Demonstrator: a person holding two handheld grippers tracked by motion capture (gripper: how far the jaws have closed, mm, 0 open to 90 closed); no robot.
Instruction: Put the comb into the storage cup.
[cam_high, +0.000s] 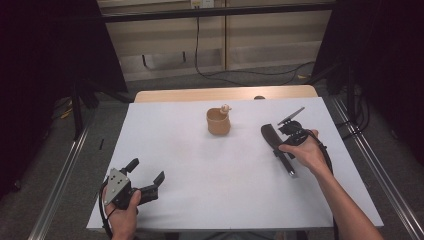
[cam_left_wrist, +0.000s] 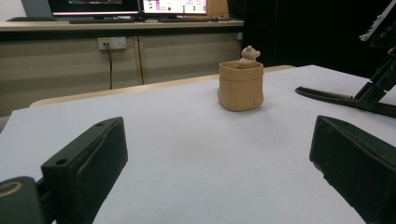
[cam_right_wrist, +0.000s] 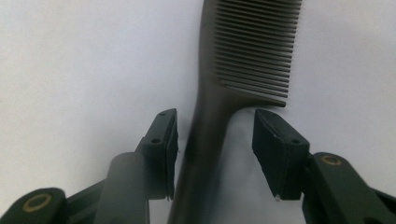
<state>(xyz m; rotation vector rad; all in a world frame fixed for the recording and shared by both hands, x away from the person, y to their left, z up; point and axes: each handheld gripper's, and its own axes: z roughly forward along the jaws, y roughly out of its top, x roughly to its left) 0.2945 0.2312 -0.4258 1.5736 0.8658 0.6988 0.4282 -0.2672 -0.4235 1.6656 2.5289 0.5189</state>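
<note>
Item 1: black comb (cam_right_wrist: 205, 116), flat on the tabletop (cam_high: 200, 170) near its right edge, handle lying between the 2 jaws of the right gripper (cam_right_wrist: 215, 140); one pad sat just beside the handle, the other apart, jaws narrowed but not pressing. Item 2: left gripper (cam_high: 148, 178), near front-left corner, jaws wide, holding nothing. Item 3: tan pot (cam_high: 218, 121) with small figure, toward the far edge.

No readable text, labels or numbers; monitor (cam_left_wrist: 175, 6) screens too blurred to read.
</note>
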